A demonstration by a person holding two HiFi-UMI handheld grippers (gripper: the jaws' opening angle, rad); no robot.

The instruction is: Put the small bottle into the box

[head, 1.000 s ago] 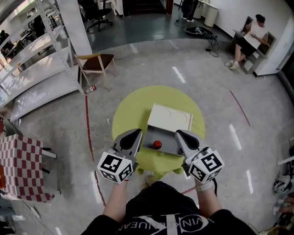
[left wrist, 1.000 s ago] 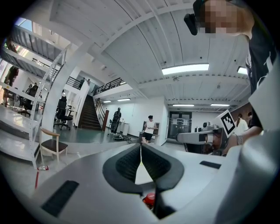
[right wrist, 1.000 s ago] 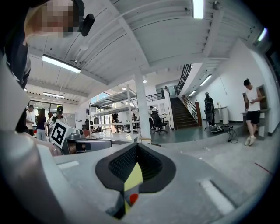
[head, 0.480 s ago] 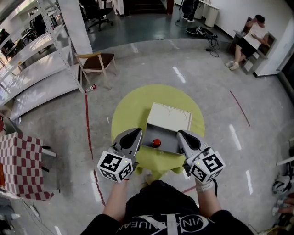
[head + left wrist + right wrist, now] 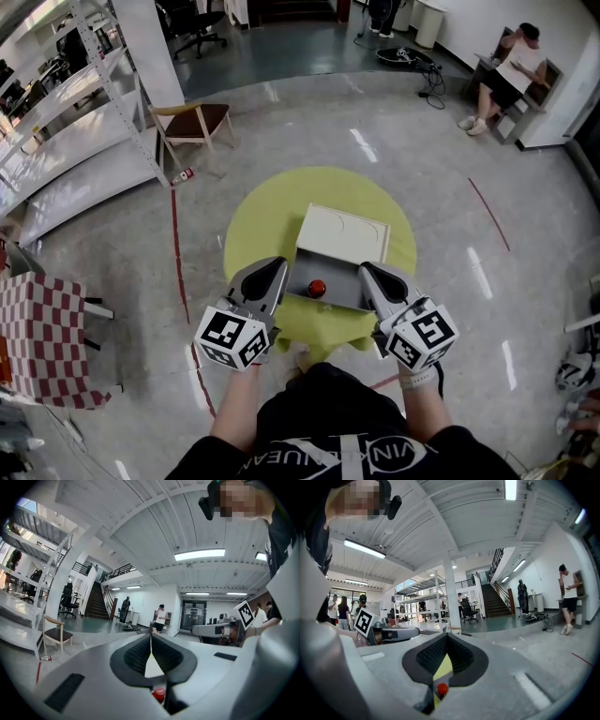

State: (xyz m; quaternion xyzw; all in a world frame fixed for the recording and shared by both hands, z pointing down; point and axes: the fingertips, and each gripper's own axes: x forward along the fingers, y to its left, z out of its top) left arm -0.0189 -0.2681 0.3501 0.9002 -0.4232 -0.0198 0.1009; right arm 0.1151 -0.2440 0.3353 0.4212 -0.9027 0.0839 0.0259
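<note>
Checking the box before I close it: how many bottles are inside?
1. The small bottle, red-capped, stands in the grey tray of the box, between the left tongs and right tongs. These cover its near corners, so another may be hidden.

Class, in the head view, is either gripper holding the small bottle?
No, the small bottle sits inside the open box, apart from the left gripper and the right gripper.

One box (image 5: 342, 234), one small bottle (image 5: 317, 288), one yellow table (image 5: 262, 220), two claws: left claw (image 5: 276, 269), right claw (image 5: 368, 272).
</note>
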